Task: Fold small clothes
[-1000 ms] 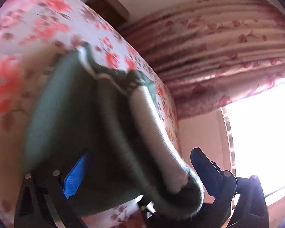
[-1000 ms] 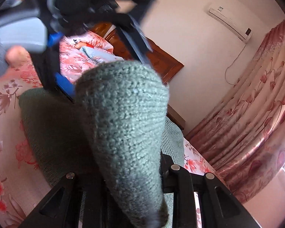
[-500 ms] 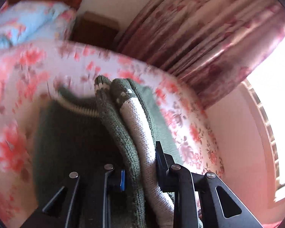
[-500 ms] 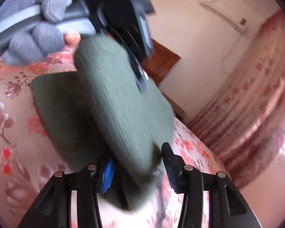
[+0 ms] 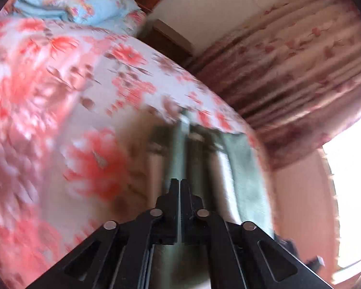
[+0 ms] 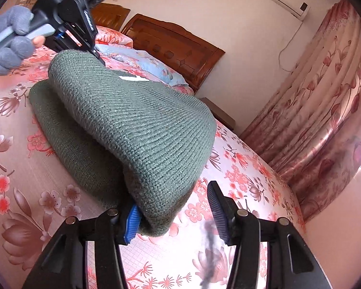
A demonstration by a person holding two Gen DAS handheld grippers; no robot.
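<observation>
Green knit sweater (image 6: 137,130) soft, floppy, light; grab edges. Left tongs (image 5: 179,187) pinching it; right tongs (image 6: 175,214) opening, sweater corner between, loose.

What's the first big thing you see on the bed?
A big green knitted sweater, folded over itself, fills the middle of the flowery bedspread. The right claw is opening at its near edge, one blue pad beside the knit. A hand in a grey glove holds the left claw at the far corner.

Grey knitted glove (image 6: 9,41), black claw (image 6: 175,209) frames, silver screws, blue ribbed pads (image 6: 132,224)
</observation>
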